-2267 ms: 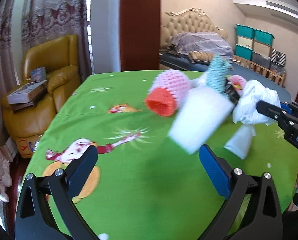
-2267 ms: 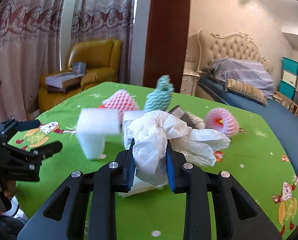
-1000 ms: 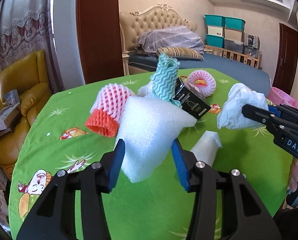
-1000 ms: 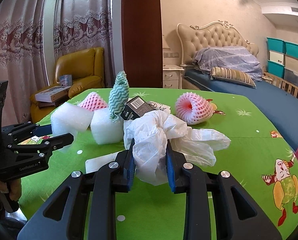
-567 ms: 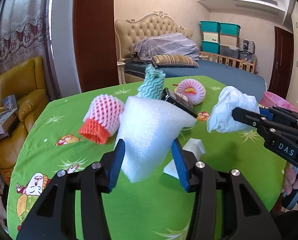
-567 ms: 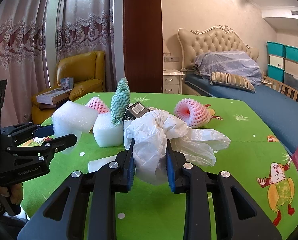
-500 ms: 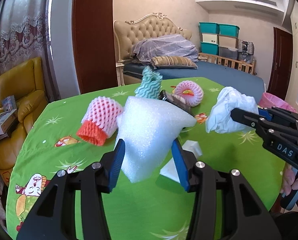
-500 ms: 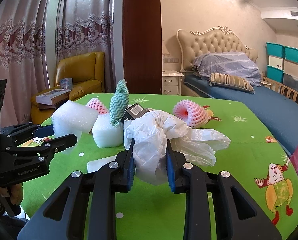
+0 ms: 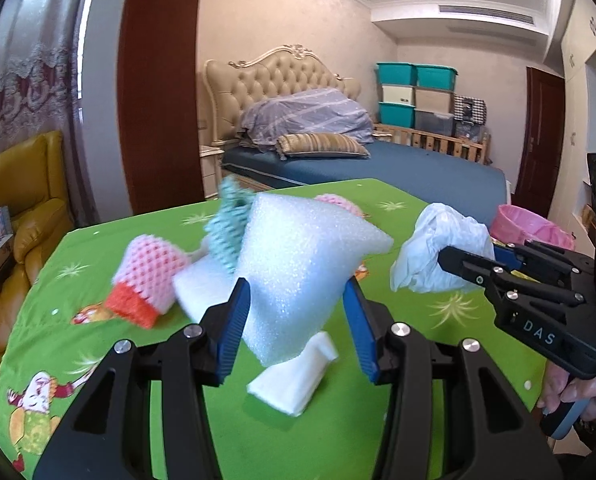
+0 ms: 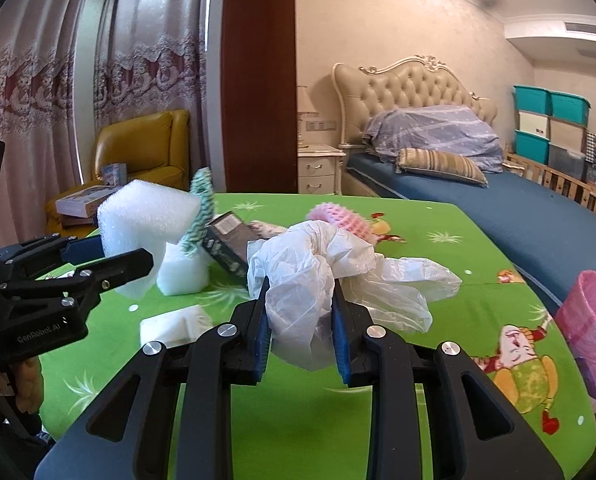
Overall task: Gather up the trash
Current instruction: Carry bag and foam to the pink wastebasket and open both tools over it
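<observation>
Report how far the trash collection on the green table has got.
Done: nothing visibly binned yet. In hand: left gripper holds a foam block; right gripper holds crumpled plastic. Left: pink net sleeve, black box, flat foam piece, bound for the pink bin.

L tongs (image 9: 296, 322) clamp foam block (image 9: 302, 268).

Lower right in my left wrist view, my right gripper (image 9: 464, 258) bears the white letters "DAS" on its black body. At the left edge of my right wrist view, my left gripper (image 10: 134, 258) reads "GenRobot.AI" on its black side. The black box (image 10: 228, 246) among the trash carries a white label whose print is too small to read.
</observation>
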{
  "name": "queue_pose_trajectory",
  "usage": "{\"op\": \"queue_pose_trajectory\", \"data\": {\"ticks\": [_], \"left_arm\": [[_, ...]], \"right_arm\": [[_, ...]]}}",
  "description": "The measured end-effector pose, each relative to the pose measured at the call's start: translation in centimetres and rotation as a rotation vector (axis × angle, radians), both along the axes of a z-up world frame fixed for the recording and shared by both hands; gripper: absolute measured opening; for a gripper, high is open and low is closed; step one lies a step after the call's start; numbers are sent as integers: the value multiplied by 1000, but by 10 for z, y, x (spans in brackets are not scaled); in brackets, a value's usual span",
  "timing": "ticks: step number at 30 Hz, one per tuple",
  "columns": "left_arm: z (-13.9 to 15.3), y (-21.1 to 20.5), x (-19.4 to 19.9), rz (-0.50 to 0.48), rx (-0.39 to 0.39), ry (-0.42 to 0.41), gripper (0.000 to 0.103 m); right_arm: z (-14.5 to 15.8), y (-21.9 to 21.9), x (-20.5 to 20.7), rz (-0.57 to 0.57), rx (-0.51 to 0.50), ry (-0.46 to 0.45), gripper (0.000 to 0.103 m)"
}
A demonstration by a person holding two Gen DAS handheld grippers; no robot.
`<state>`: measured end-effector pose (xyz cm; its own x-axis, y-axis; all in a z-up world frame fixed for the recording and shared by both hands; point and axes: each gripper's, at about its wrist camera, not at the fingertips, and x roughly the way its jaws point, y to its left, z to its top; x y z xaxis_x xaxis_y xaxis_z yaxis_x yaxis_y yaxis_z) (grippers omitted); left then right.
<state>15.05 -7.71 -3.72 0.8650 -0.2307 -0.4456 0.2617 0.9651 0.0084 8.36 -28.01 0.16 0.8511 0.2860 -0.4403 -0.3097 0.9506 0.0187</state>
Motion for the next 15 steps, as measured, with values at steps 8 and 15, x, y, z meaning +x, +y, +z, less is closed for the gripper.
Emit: {"op": "queue_pose_trajectory", "data": {"ticks": [8,15], "left_arm": [[7,-48,17,-107,-17,24,47],[7,-101,33,-217,-27,74,47]], "right_arm": [[7,-40,-1,-74,-13,-17,27],[11,-83,-11,-138,-49,-30,27]]}}
